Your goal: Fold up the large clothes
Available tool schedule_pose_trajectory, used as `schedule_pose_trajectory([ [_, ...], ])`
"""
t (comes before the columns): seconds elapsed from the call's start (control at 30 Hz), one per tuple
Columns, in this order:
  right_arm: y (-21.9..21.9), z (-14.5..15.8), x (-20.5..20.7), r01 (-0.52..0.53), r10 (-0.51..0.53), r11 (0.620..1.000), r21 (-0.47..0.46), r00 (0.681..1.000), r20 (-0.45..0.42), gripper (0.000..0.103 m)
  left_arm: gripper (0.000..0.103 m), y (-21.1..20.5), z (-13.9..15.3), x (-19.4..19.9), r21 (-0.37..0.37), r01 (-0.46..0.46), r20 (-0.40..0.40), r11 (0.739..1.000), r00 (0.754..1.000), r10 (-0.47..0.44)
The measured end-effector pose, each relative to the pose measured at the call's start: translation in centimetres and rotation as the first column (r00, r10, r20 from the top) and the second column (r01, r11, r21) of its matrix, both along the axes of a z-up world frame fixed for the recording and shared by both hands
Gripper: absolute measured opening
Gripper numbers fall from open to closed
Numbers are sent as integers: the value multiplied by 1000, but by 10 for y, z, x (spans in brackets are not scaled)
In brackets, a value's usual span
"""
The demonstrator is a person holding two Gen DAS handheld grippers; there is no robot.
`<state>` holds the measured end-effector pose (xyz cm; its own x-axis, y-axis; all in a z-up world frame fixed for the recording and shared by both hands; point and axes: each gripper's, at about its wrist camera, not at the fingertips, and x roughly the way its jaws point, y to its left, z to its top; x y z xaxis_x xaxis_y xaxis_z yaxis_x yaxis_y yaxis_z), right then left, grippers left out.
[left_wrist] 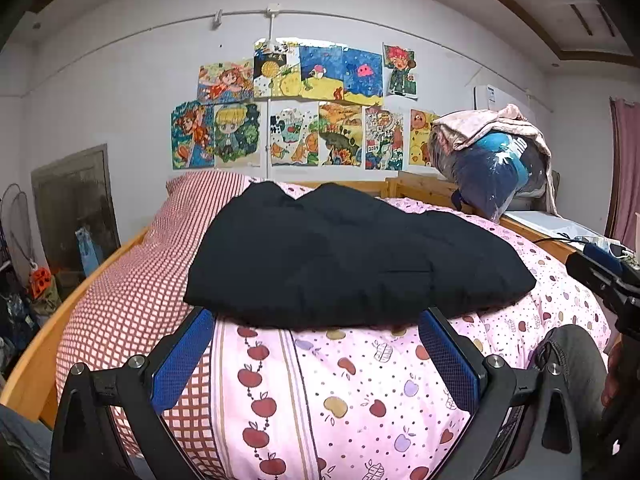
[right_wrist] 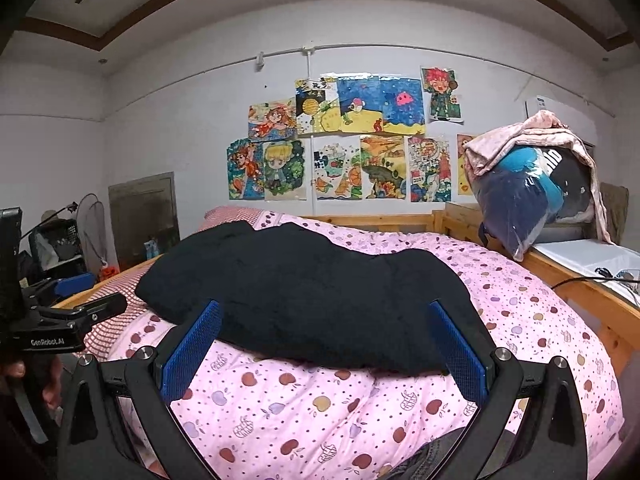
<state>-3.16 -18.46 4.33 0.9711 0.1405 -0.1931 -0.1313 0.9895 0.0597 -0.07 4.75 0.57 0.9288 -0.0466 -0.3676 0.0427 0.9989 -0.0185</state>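
Black fabric, the large garment (left_wrist: 352, 256), lies bunched in a thick, uneven slab across the middle of both frames, resting on the pink apple-print quilt (left_wrist: 360, 392) of the bed. The left hand-held gripper (left_wrist: 316, 320) has its blue pads spread wide and holds nothing, its tips just at the garment's near hem; the right hand-held gripper (right_wrist: 326, 312) is likewise wide apart and empty, its tips over the near edge of the cloth. To fold well, each should probably pinch one near corner through all layers, lift together and carry the edge evenly so the thick cloth does not slump. Only the left wrist view shows the red checked sheet (left_wrist: 132, 280) filling the left of the frame and the dark trouser leg (left_wrist: 576, 360) at lower right. The right wrist view alone shows the garment's right end tapering down onto the quilt (right_wrist: 520, 320).
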Motion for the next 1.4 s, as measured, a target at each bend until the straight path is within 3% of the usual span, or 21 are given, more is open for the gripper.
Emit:
schedule_pose_trajectory([
  [0.57, 7, -19, 13, 16, -17, 1000, -26, 998, -54, 101, 103, 11, -14, 3, -10, -31, -23, 999, 999, 30],
  [1.4, 7, -26, 15, 12, -13, 1000, -15, 997, -80, 101, 103, 18, -12, 3, -18, -42, -20, 999, 999, 42],
])
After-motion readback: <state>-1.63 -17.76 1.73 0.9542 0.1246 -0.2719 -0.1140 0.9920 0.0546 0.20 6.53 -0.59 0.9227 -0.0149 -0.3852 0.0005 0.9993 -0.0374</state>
